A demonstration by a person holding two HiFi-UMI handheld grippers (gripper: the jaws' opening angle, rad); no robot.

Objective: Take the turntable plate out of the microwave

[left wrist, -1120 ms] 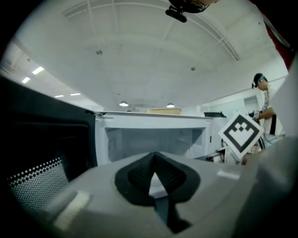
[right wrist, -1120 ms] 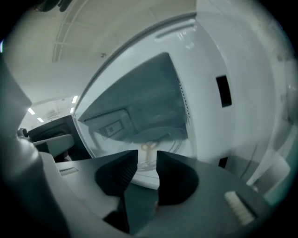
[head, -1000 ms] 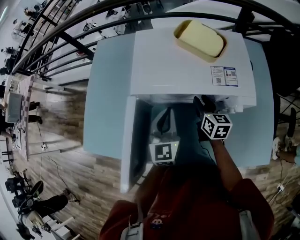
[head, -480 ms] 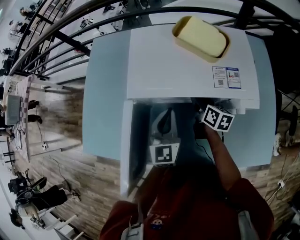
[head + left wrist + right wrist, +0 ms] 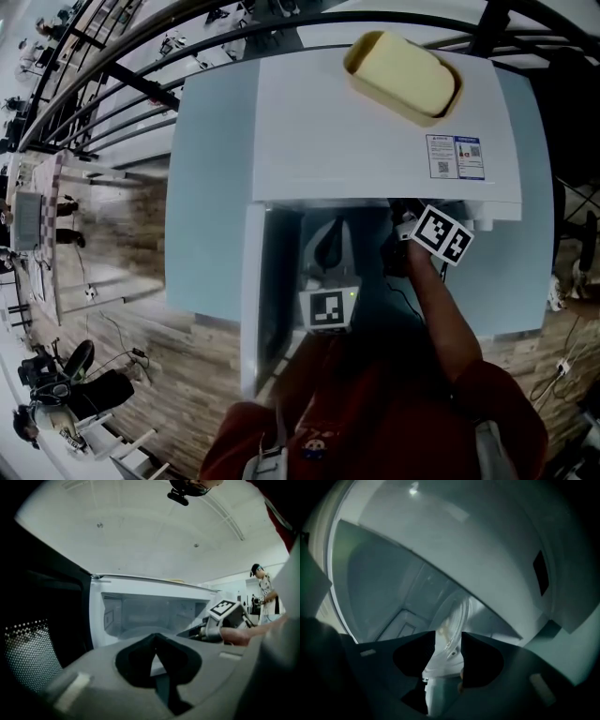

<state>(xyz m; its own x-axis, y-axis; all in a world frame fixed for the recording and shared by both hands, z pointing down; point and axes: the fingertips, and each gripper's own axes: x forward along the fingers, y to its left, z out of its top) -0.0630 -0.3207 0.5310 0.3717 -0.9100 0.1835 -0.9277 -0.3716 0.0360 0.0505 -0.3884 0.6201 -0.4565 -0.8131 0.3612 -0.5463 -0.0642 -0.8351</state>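
Note:
The white microwave (image 5: pixel 375 131) stands with its door (image 5: pixel 258 309) swung open to the left. In the right gripper view the glass turntable plate (image 5: pixel 453 616) lies on the cavity floor, its near rim in the gap between the jaws. My right gripper (image 5: pixel 448 639) reaches into the cavity; its jaws have just been opening and stand wide, not pressing on the rim. In the head view only its marker cube (image 5: pixel 441 234) shows at the opening. My left gripper (image 5: pixel 157 641) is shut on nothing and hangs in front of the cavity (image 5: pixel 154 613).
A yellow lidded box (image 5: pixel 403 75) rests on the microwave's top. The microwave sits on a pale blue table (image 5: pixel 202 187). The open door's dark mesh window (image 5: pixel 33 648) stands close on the left of my left gripper. A railing and wood floor lie beyond the table's left edge.
The right gripper's marker cube has rolled and shifted a little toward the microwave opening. The left gripper has stayed where it was.

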